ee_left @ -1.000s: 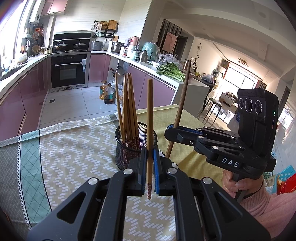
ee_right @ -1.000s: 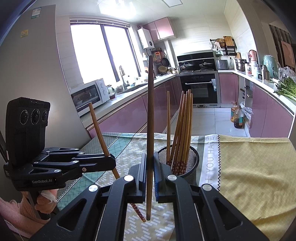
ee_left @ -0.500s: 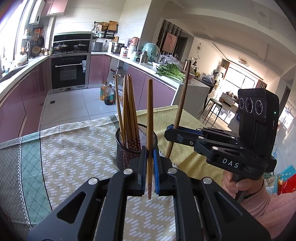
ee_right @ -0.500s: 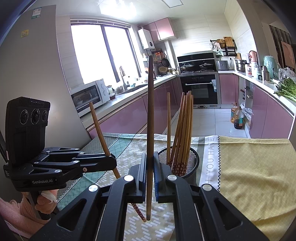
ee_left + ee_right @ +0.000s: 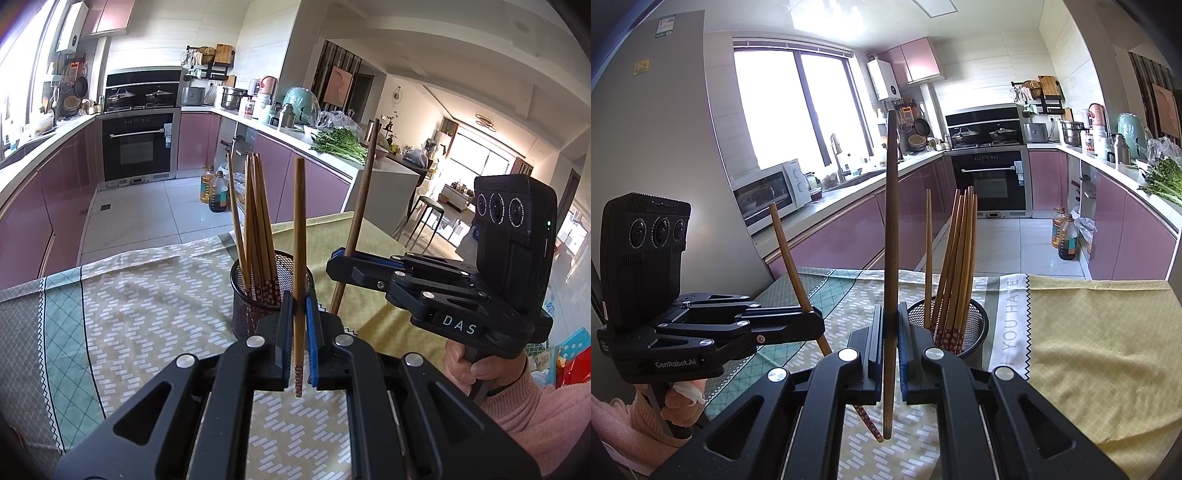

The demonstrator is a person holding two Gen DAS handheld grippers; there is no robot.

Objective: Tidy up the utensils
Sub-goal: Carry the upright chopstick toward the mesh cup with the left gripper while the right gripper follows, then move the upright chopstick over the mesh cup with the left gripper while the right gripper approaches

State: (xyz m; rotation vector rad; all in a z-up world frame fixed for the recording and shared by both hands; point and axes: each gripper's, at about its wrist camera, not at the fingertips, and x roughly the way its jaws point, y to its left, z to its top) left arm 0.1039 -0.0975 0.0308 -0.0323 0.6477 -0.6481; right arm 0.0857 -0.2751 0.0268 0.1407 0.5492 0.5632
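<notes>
A black mesh holder (image 5: 258,295) stands on the table with several wooden chopsticks (image 5: 255,225) upright in it; it also shows in the right wrist view (image 5: 964,325). My left gripper (image 5: 299,306) is shut on one wooden chopstick (image 5: 298,236), held upright just in front of the holder. My right gripper (image 5: 891,321) is shut on a darker chopstick (image 5: 891,229), also upright, just left of the holder. Each gripper shows in the other's view: the right gripper (image 5: 338,260) and the left gripper (image 5: 816,321).
The table wears a patterned green and yellow cloth (image 5: 147,314). Behind it lie the kitchen floor (image 5: 147,221), pink cabinets, an oven (image 5: 138,147) and a counter with greens (image 5: 338,144). A microwave (image 5: 768,195) sits on the left counter.
Both grippers have stayed almost still, each holding its chopstick upright beside the holder. Only a very slight drift shows.
</notes>
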